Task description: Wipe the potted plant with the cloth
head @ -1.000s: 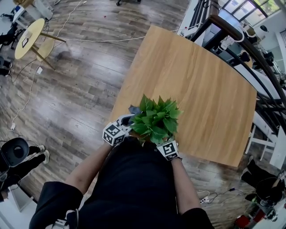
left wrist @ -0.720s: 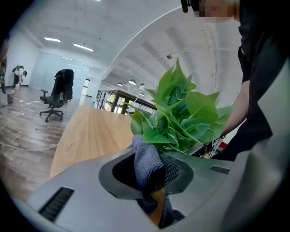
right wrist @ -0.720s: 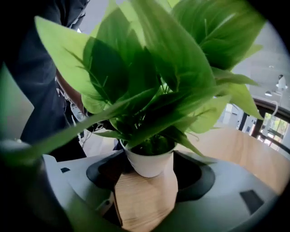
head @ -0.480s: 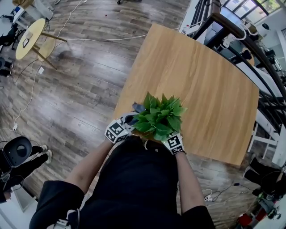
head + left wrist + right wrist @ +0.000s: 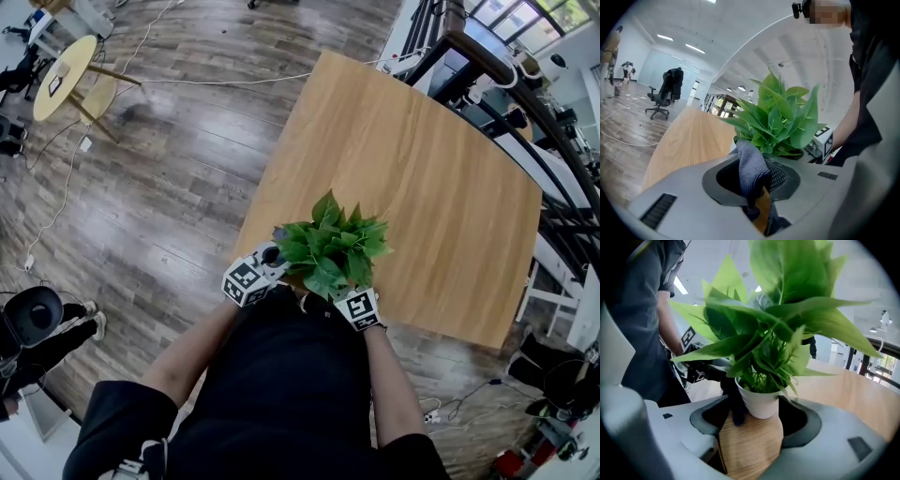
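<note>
A leafy green plant (image 5: 330, 246) in a small white pot (image 5: 759, 401) stands at the near edge of the wooden table (image 5: 422, 159). My left gripper (image 5: 757, 176) is shut on a dark grey cloth (image 5: 751, 168). It sits at the plant's left, and the cloth touches the leaves (image 5: 780, 119) low down and the pot's side. My right gripper (image 5: 755, 411) is at the plant's near right with the pot between its jaws. The pot's right wall is against one jaw. In the head view the leaves hide both sets of fingertips.
The table edge runs just below both grippers, against the person's body. A black railing (image 5: 525, 103) is close along the table's right. On the wood floor to the left are a round yellow table (image 5: 61, 80), cables and a black stool (image 5: 28, 319).
The plant's leaves have shifted and turned a little toward the upper left. The left gripper with the cloth has stayed pressed at the plant's left side. The right gripper has stayed at the pot.
</note>
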Action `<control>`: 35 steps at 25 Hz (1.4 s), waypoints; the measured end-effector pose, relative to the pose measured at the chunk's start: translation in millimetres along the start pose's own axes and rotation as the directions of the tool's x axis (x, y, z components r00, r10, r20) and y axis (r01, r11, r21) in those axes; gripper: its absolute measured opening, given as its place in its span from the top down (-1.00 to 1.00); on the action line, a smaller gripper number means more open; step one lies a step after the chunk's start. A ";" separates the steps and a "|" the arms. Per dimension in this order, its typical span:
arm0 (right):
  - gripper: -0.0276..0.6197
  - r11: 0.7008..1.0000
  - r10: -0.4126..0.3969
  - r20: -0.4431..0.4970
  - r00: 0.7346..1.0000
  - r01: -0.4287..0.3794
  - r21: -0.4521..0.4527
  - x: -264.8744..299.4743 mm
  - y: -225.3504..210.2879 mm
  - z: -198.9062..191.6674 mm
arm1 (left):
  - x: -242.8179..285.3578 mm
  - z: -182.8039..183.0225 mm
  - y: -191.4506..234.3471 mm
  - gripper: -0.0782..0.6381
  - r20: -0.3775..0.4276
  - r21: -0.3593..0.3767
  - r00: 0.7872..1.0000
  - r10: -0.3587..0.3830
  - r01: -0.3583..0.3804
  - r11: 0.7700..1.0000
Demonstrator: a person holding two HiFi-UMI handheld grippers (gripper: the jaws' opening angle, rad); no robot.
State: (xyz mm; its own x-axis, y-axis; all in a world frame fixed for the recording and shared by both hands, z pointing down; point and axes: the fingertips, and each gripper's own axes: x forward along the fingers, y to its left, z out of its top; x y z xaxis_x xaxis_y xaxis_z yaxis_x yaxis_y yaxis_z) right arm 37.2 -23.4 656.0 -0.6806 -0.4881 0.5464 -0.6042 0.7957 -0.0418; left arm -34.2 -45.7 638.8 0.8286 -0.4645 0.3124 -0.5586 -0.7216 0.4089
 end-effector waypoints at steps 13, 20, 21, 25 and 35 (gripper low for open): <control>-0.06 0.999 0.017 0.021 1.000 -0.017 0.032 9.1 -13.8 15.1 | -0.9 20.9 8.0 0.52 0.031 -0.065 0.999 0.004 -0.002 0.998; -0.06 0.998 -0.032 0.034 0.999 0.030 0.061 12.4 -16.3 15.5 | -3.8 1.7 -23.9 0.52 -0.001 -0.069 0.994 -0.112 0.111 0.991; -0.06 0.998 -0.035 0.035 0.999 0.033 0.061 13.0 -15.8 16.1 | -4.7 -0.2 -24.7 0.52 0.003 -0.070 0.994 -0.105 0.105 0.992; -0.05 0.998 -0.040 0.022 0.999 0.039 0.045 12.2 -13.9 13.8 | -4.9 5.5 -14.4 0.52 0.025 -0.077 0.999 -0.029 0.031 0.997; -0.06 0.996 -0.076 0.013 0.997 0.075 0.038 -5.5 -8.8 4.5 | -2.3 22.0 21.7 0.52 0.032 -0.060 0.999 0.011 -0.009 0.998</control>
State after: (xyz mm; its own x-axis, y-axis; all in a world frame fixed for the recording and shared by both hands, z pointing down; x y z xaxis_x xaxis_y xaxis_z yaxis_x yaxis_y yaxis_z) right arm 44.4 -29.3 649.6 -0.6382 -0.5517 0.5369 -0.6690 0.7426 -0.0321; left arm -47.4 -71.6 628.1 0.8231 -0.4886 0.2896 -0.5674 -0.6854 0.4564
